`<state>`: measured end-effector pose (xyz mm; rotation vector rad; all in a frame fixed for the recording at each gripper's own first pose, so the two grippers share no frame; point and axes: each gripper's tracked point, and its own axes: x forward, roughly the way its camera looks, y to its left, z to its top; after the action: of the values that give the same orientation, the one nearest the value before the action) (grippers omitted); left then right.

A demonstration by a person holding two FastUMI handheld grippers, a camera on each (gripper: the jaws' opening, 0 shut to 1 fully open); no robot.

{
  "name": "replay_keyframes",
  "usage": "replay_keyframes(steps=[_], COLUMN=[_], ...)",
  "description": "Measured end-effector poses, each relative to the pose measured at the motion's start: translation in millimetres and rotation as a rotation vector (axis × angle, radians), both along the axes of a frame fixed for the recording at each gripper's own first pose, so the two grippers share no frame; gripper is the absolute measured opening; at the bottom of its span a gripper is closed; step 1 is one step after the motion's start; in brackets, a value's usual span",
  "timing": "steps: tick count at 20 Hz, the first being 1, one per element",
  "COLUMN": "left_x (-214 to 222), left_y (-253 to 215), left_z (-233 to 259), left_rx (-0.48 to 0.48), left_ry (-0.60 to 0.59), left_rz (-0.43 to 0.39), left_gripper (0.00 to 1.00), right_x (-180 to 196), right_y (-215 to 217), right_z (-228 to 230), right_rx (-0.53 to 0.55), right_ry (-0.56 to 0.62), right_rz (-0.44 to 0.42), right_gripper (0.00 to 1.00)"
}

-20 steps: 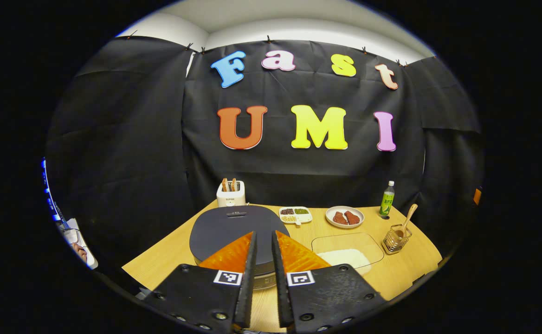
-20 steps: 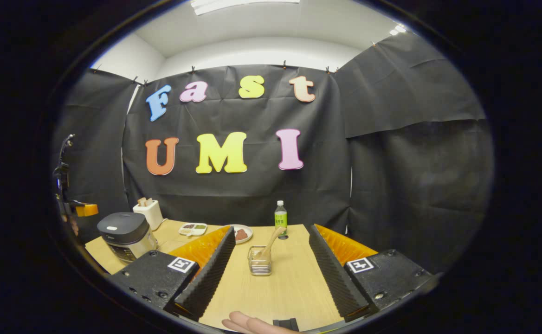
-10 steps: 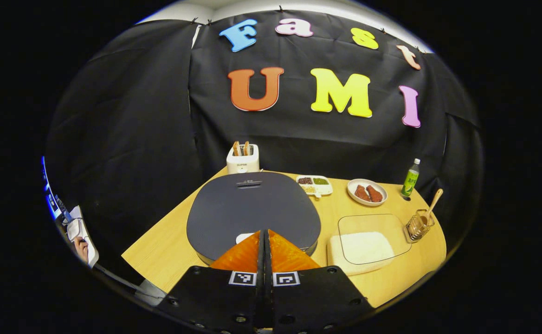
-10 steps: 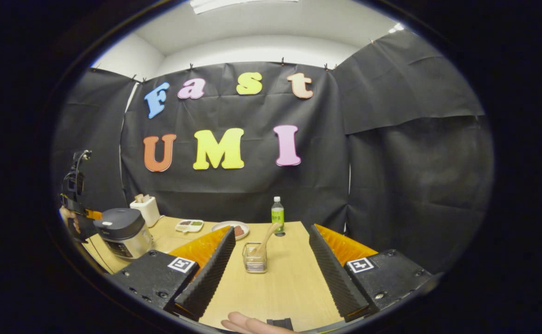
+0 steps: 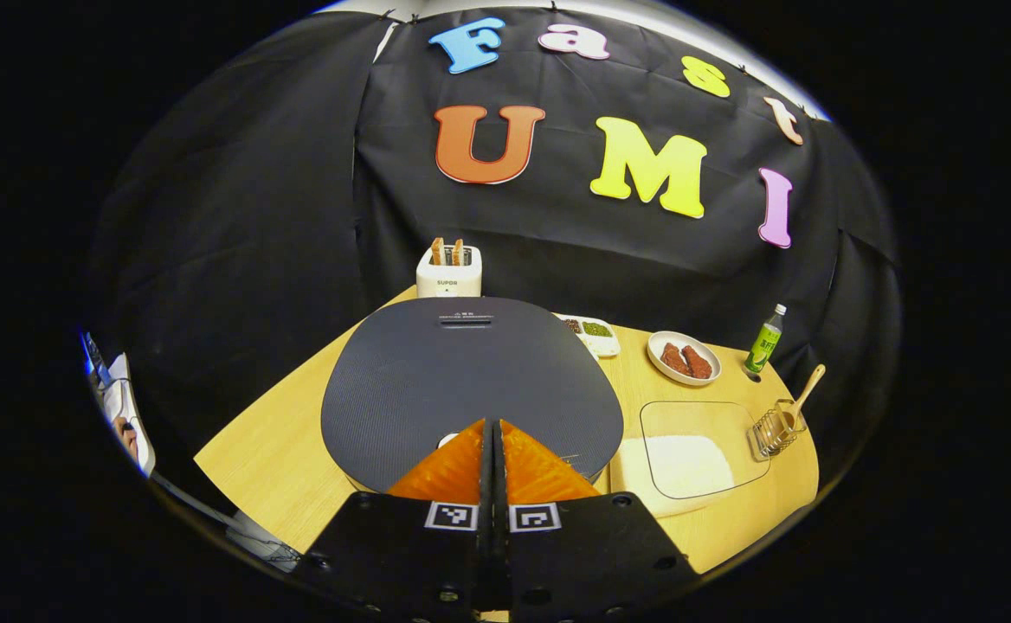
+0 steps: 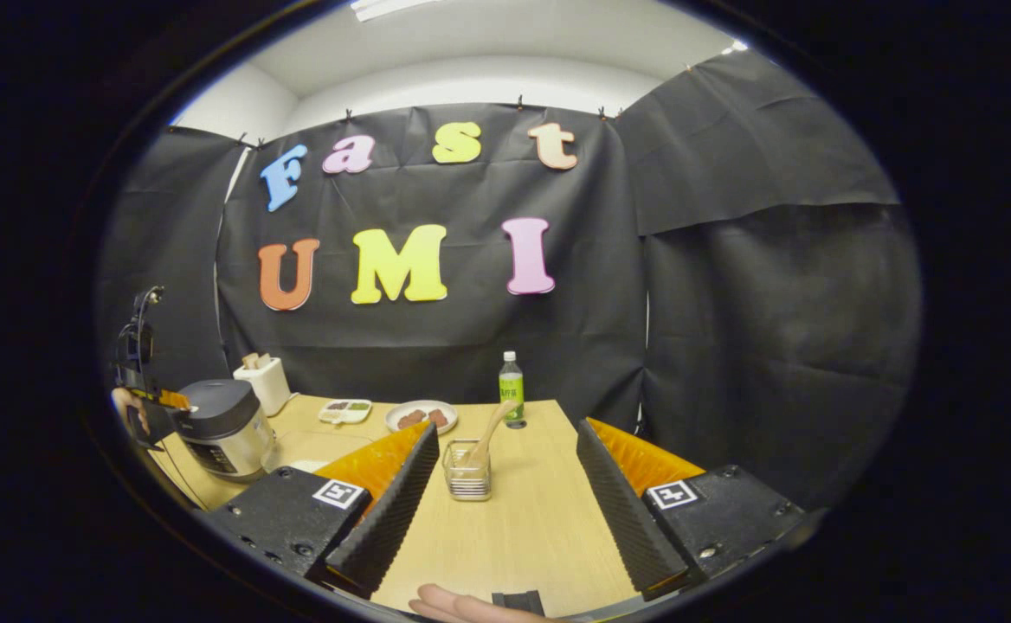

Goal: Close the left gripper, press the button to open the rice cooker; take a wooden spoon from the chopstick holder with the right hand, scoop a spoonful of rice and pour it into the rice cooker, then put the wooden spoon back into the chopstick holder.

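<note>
Since a second ago, left claw (image 5: pixel 493 424) clenched from parted fingers and brought low over the rice cooker (image 5: pixel 471 381), tips at the lid's near edge; contact with the button hard to tell, possibly just touching. Lid down. Right of the rice cooker, glass tray of rice (image 5: pixel 687 459); farther right, chopstick holder (image 5: pixel 774 428) with wooden spoon (image 5: pixel 804 389) leaning inside. Right claw (image 6: pixel 505 459) released, fingers wide apart, chopstick holder (image 6: pixel 467 470) and wooden spoon (image 6: pixel 488 433) between them on the desk (image 6: pixel 523 536), untouched.
</note>
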<state>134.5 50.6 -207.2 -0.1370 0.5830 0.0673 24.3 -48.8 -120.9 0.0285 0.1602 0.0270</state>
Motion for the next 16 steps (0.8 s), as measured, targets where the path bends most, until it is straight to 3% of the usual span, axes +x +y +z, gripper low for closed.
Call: replay_keyframes(steps=[9, 11, 13, 15, 16], left_x=[-0.1, -2.2, -2.9, -10.2, -13.9], left_y=[-0.2, -15.9, -28.2, -18.1, -13.4], left_z=[13.3, 23.1, 53.0, 84.9, 96.7], left_rx=[-0.007, -0.08, -0.109, -0.001, 0.047], left_ry=[-0.044, -0.082, -0.167, -0.266, -0.299], left_rz=[0.013, -0.03, -0.041, 0.001, 0.019], left_gripper=[0.0, 0.0, 0.59, 0.92, 1.0], right_x=[8.0, 10.1, 10.5, 12.5, 13.4], right_y=[1.9, -0.9, 3.1, 7.2, 9.4], right_z=[-21.9, -25.0, -29.0, -36.1, -38.3], right_rx=[0.028, 0.015, 0.002, -0.01, -0.011], right_ry=[0.061, 0.062, 0.059, 0.073, 0.078], right_rz=[-0.007, -0.024, -0.02, -0.01, -0.004], right_gripper=[1.0, 1.0, 1.0, 1.0, 1.0])
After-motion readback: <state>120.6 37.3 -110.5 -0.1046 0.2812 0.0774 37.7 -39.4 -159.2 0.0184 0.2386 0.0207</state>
